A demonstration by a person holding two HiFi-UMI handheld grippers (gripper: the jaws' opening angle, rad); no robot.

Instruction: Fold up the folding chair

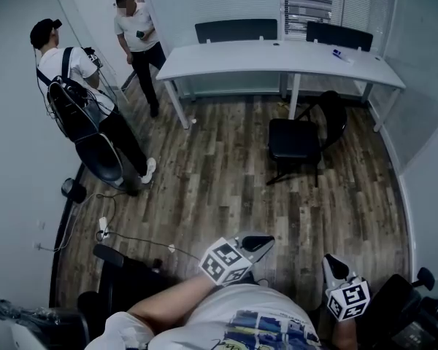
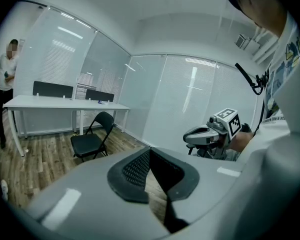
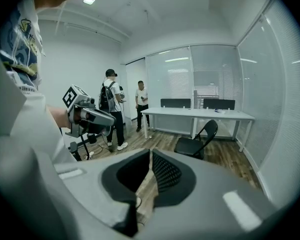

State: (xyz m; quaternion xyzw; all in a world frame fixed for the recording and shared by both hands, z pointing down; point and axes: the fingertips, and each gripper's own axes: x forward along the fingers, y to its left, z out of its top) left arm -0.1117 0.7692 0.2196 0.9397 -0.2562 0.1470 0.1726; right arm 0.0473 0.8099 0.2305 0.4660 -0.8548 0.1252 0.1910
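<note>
The black folding chair (image 1: 296,138) stands unfolded on the wood floor just in front of the white table, well ahead of me. It also shows small in the left gripper view as the chair (image 2: 92,141) and in the right gripper view as the chair (image 3: 195,143). My left gripper (image 1: 258,243) is held close to my body at the bottom of the head view, shut and with nothing in it. My right gripper (image 1: 334,267) sits to its right, also shut and holding nothing. Both are far from the chair. Each gripper view shows its jaws together: the left gripper (image 2: 150,154) and the right gripper (image 3: 150,156).
A long white table (image 1: 277,57) runs along the back with two dark chairs behind it. Two persons (image 1: 73,93) stand at the left near a black stand (image 1: 102,159). Cables and a power strip (image 1: 102,228) lie on the floor at the left. Glass walls close the room.
</note>
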